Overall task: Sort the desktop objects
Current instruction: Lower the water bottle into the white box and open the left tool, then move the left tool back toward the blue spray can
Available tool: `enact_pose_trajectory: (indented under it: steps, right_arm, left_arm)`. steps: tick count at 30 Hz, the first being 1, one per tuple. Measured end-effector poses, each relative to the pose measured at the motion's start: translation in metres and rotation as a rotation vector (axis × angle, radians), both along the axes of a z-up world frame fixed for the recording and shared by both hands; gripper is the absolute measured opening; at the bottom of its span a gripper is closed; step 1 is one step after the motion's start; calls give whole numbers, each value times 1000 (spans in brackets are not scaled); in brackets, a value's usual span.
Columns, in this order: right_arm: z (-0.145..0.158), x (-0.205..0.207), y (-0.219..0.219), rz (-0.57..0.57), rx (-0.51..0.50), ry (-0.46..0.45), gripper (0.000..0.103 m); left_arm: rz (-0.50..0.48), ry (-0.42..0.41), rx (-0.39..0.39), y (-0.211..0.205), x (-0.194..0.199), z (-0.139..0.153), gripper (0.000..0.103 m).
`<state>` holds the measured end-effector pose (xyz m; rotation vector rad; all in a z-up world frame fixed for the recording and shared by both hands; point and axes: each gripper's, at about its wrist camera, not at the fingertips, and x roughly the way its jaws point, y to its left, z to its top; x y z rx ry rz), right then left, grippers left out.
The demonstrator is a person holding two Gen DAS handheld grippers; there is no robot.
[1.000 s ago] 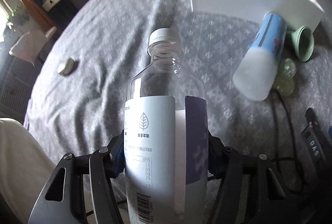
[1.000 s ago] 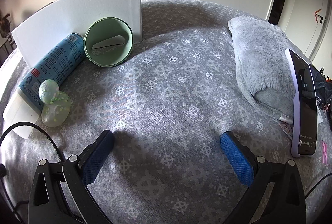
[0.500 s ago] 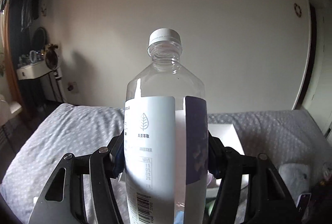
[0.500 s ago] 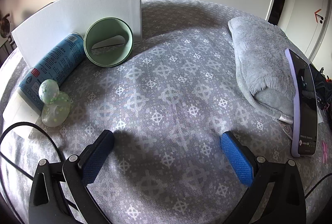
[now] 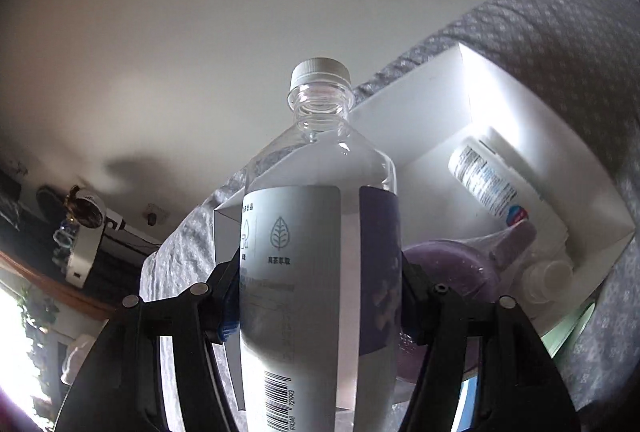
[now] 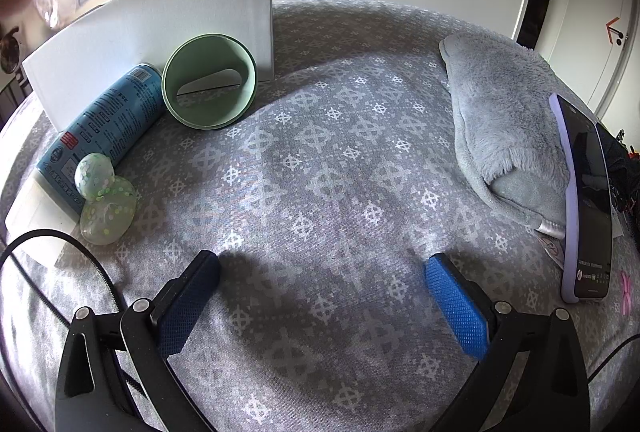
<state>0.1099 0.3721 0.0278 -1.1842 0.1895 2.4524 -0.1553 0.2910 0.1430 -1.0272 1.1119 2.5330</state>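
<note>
Holding item one: a clear bottle (image 5: 320, 232) with a white cap, clamped at its label between the pads of the left gripper (image 5: 320, 296), carried above the white box (image 5: 520, 135). The landmark for all places below is this box.

Inside the box: a white tube (image 5: 486, 177) with printed text, a purple item (image 5: 448, 272) that cannot be made out, a small clear bottle (image 5: 546, 278).

Right gripper (image 6: 322, 286): jaws wide apart, nothing between them, poised over bare patterned cloth (image 6: 320, 171) in front of the box.

Against the box's outer wall: a green cup (image 6: 210, 81) on its side; a blue can (image 6: 106, 121) lying beside it; two speckled soft balls (image 6: 106, 197) touching the can's near end.

Well away from the box, to the right: a grey plush cushion (image 6: 504, 135), a phone (image 6: 586, 199) leaning on it.

Step judged in hand: delivering the bottle into the box. Next move calls for lowering it into free space beside the tube, then parting the jaws.
</note>
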Motion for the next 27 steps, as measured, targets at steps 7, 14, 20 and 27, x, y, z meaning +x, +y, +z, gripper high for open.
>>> enact_pose_trajectory:
  steps: [7, 14, 20, 27]
  right_arm:
    - [0, -1, -3, 1, 0, -1, 103]
    - [0, -1, -3, 0, 0, -1, 103]
    - [0, -1, -3, 0, 0, 0, 103]
    - [0, -1, -3, 0, 0, 0, 103]
  left_arm:
    - [-40, -52, 52, 5, 22, 9, 89]
    - [84, -23, 199, -50, 91, 21, 89]
    - [220, -57, 277, -106, 169, -14, 91]
    - [318, -166, 372, -144, 223, -61, 91]
